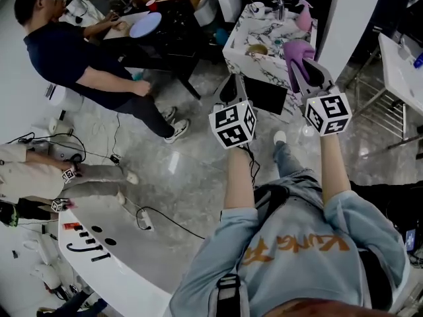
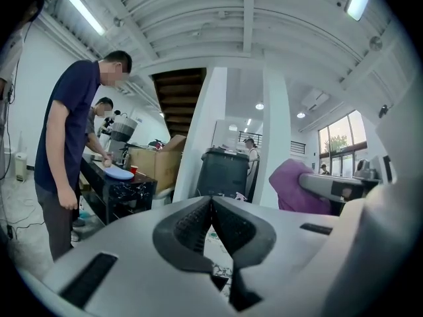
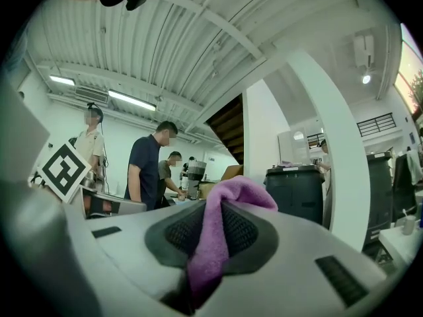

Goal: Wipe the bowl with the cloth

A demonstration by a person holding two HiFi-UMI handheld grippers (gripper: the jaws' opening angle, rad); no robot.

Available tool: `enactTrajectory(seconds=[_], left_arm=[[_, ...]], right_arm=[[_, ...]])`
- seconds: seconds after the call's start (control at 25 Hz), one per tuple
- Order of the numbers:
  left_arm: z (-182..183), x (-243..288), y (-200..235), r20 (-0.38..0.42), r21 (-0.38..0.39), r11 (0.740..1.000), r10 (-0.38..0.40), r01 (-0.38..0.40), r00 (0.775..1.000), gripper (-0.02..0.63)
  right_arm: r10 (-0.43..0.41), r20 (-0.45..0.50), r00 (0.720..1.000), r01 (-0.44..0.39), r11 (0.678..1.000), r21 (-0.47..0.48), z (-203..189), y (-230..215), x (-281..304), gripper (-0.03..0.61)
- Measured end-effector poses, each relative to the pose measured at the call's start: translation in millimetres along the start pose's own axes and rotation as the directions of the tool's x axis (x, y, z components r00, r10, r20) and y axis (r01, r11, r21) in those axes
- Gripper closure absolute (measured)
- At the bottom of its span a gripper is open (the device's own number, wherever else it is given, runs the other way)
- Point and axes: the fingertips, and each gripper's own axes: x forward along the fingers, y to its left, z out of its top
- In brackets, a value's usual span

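1. Left gripper (image 1: pixel 234 79): held out ahead of the wearer, tongs pressed together with nothing between them.
2. Right gripper (image 1: pixel 305 66): at 3 o'clock of the left, tongs pinching the cloth (image 1: pixel 297 50).
3. Cloth: purple, with one fold standing above the tips and the rest trailing down between the pads (seen in the right gripper view).
4. Counter (image 1: pixel 274 68): marble-patterned, at 12 o'clock beyond both grippers.
5. Bowl (image 1: pixel 257 49): small and tan, sitting on the counter at 9 o'clock of the cloth in the head view, clear of it and of both grippers.
6. Person (image 1: pixel 73 61): in a dark shirt, at 10 o'clock, standing at a black table (image 1: pixel 178 32) that bears a blue plate (image 1: pixel 145 24).
7. Desk (image 1: pixel 122 259): white and curved, at 7 o'clock.
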Motion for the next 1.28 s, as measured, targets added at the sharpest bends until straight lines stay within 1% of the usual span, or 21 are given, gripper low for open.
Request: enactTrajectory(seconds=[0.2,0.32,0.52,0.64,0.76,0.88,1.0,1.28], left_arm=[[6.7,43.2,29.4,0.004,-0.017,0.998,0.053,-0.053,0.999,0.591],[6.5,75.9,31.9,-0.012,-0.024,0.998,0.062,-0.062,0.998,0.591],[-14.3,141.3,26.6,-0.091,-0.031,0.999,0.042,-0.045,0.995,0.591],[-30.2,181.1,29.2,-0.156,-0.029,0.999,0.039,-0.044,0.987,0.591],[-39.9,224.4,29.3,-0.201,-0.032,0.998,0.038,-0.045,0.979,0.591],[-45.0,266.3,22.5,-0.227,-0.029,0.999,0.027,-0.035,0.974,0.591],[-46.3,307.4,15.3,-0.249,-0.009,1.000,0.015,-0.018,0.968,0.591],[-49.8,374.3,15.4,-0.298,0.027,0.999,0.029,-0.022,0.954,0.591]], right_arm=[[0.060,0.014,0.998,-0.060,0.998,-0.008,-7.0,-10.4,53.3,0.503],[0.072,0.015,0.997,-0.072,0.997,0.005,-11.3,-31.9,83.0,0.503],[0.075,-0.021,0.997,-0.074,0.996,0.056,-36.7,-74.7,135.0,0.503],[0.083,-0.056,0.995,-0.077,0.993,0.093,-60.8,-95.7,165.6,0.503],[0.085,-0.086,0.993,-0.074,0.991,0.116,-79.8,-123.1,196.0,0.503],[0.069,-0.094,0.993,-0.056,0.989,0.134,-89.3,-157.9,223.4,0.503],[0.064,-0.091,0.994,-0.052,0.990,0.127,-93.2,-188.4,252.3,0.503],[0.118,-0.068,0.991,-0.110,0.987,0.119,-102.1,-223.7,298.9,0.503]])
